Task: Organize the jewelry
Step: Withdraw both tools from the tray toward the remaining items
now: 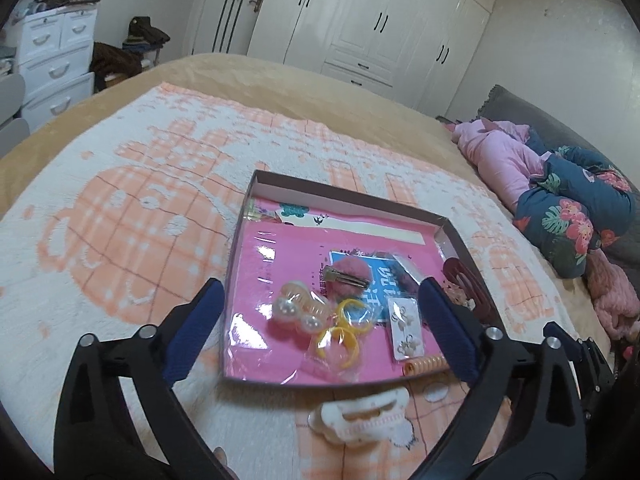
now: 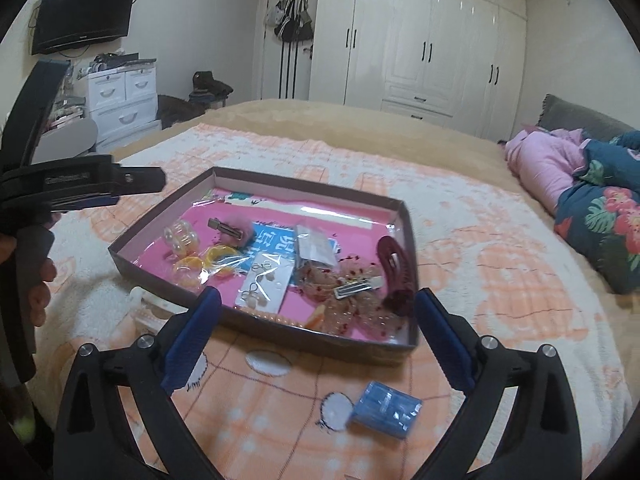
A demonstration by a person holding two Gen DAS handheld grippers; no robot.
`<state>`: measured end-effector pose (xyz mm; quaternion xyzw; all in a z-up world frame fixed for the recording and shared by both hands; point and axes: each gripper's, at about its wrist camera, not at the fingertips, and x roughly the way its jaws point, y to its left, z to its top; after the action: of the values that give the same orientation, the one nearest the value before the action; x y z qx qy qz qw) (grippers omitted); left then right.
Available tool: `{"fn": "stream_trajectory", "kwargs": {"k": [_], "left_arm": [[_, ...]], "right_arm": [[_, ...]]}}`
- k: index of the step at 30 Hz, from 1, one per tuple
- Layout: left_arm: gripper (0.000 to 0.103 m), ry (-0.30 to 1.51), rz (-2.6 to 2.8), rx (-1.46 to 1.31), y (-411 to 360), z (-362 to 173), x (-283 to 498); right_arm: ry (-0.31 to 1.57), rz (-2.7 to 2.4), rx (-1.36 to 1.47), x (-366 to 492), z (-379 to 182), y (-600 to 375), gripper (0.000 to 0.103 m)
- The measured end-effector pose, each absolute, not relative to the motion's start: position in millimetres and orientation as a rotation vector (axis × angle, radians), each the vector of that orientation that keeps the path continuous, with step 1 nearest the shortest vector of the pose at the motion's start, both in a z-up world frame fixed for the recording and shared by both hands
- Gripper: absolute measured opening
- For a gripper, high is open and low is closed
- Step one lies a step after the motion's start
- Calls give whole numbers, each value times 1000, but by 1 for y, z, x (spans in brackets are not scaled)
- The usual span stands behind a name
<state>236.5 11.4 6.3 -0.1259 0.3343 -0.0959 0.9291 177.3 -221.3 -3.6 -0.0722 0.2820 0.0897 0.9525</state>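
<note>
I am holding my left gripper (image 1: 320,316) above the near edge of the shallow cardboard tray (image 1: 344,196), its blue pads spread wide and gripping nothing. My right gripper (image 2: 316,322) is hovering over the tray's near right part, likewise fully open and empty. The tray is sitting on the peach-and-white blanket (image 1: 132,208) covering the bed. Inside it, on the pink lining, are lying a pearl hair clip (image 1: 292,312), yellow plastic rings (image 1: 340,332), a pink pom-pom clip (image 1: 352,274), a card of earrings (image 1: 406,330), an orange coil tie (image 1: 424,365), a dark red snap clip (image 2: 396,272) and a beaded lace bow clip (image 2: 352,296). Outside the tray, a white claw clip (image 1: 356,420) is lying just beside its near wall, and a small blue box (image 2: 386,410) is resting on the blanket near my right gripper.
</note>
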Motion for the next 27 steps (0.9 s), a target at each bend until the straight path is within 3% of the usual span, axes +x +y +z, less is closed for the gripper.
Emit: {"fn": "stream_trajectory", "kwargs": {"k": [14, 27], "left_arm": [[92, 615, -191, -226, 17, 38, 176], [92, 630, -184, -168, 12, 36, 143]], "right_arm": [[494, 160, -133, 129, 26, -235, 96], [478, 147, -125, 101, 28, -242, 96]]}}
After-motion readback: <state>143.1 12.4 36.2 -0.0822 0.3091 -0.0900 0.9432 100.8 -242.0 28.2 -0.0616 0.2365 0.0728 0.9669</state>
